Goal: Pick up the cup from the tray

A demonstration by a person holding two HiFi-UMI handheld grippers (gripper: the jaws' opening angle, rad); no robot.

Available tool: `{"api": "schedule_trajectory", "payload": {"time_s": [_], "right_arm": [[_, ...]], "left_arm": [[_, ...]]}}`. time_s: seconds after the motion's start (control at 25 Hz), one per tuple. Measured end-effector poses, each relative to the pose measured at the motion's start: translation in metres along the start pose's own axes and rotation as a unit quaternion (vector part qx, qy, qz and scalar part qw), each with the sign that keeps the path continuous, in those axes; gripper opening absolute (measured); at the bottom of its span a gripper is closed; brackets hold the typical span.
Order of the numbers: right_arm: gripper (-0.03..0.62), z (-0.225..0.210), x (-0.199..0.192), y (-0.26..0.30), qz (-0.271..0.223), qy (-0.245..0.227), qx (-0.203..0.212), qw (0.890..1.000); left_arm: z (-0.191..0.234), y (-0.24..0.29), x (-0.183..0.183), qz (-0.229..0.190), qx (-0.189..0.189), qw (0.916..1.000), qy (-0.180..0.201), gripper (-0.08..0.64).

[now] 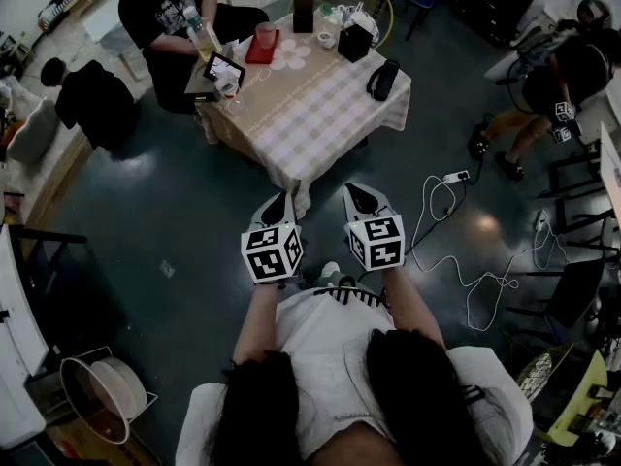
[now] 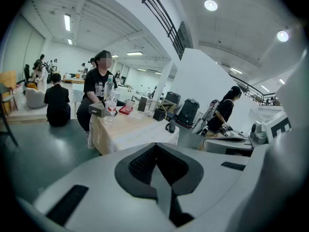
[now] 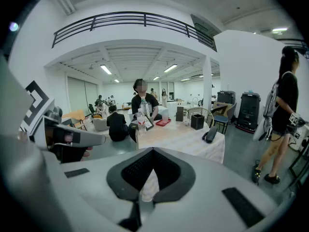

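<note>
Looking down from the head view, we find a seated person (image 1: 160,8) at the far left corner of the table (image 1: 320,124), with a clear bottle (image 1: 202,35) and a propped tablet (image 1: 225,69) on the table edge in front of them. Just right of the bottle lies the red tray (image 1: 254,54), and on it the pink cup (image 1: 265,34) stands upright, well apart from both tools.

Nearer to us, over the dark floor (image 1: 146,221) short of the table's near corner, we hold the left gripper (image 1: 280,200). Its own view shows its jaws pressed together at the tips, with nothing between them. The right gripper (image 1: 360,194) sits just beside it, level with it, and its jaws are likewise closed and empty in its own view. Both point toward the table.

Further right on the checked cloth rests a black handset (image 1: 383,79). Beyond the table's right edge a white power strip (image 1: 456,177) and its cable lie on the floor, and a standing person (image 1: 553,90) is at the far right.
</note>
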State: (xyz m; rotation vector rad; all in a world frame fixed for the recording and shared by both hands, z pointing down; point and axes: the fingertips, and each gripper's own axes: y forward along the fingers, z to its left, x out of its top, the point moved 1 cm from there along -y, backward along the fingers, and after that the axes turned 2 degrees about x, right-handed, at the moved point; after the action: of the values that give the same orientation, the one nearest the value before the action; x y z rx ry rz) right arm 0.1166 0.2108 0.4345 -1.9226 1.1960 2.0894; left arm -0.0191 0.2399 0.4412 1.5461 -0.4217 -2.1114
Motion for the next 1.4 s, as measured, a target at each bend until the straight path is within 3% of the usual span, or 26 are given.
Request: {"api": "schedule_trajectory", "payload": {"time_s": [0.36, 0.8, 0.88, 1.0, 1.24, 1.4], "right_arm": [[0.006, -0.010, 0.000, -0.002, -0.003, 0.010, -0.004, 1.000], [0.011, -0.014, 0.001, -0.004, -0.021, 0.032, 0.042, 0.998], [0.047, -0.016, 0.001, -0.004, -0.021, 0.034, 0.052, 0.998], [0.171, -0.019, 0.000, -0.007, -0.025, 0.030, 0.063, 0.997], [0.255, -0.029, 0.002, -0.009, -0.033, 0.012, 0.083, 0.996], [0.270, -0.039, 0.006, -0.007, -0.040, 0.008, 0.091, 0.995]], "left_arm": [[-0.007, 0.004, 0.000, 0.003, 0.003, 1.0000, 0.000, 0.005], [-0.018, 0.008, -0.002, 0.007, 0.006, 1.0000, -0.001, 0.006], [-0.021, 0.009, -0.002, 0.006, 0.008, 0.9999, 0.002, 0.005], [-0.025, 0.009, -0.001, 0.002, 0.016, 0.9999, 0.004, 0.006], [-0.035, 0.014, 0.003, -0.005, 0.027, 0.9996, -0.002, 0.006], [-0.039, 0.018, 0.004, -0.013, 0.042, 0.9990, 0.000, 0.006]]}}
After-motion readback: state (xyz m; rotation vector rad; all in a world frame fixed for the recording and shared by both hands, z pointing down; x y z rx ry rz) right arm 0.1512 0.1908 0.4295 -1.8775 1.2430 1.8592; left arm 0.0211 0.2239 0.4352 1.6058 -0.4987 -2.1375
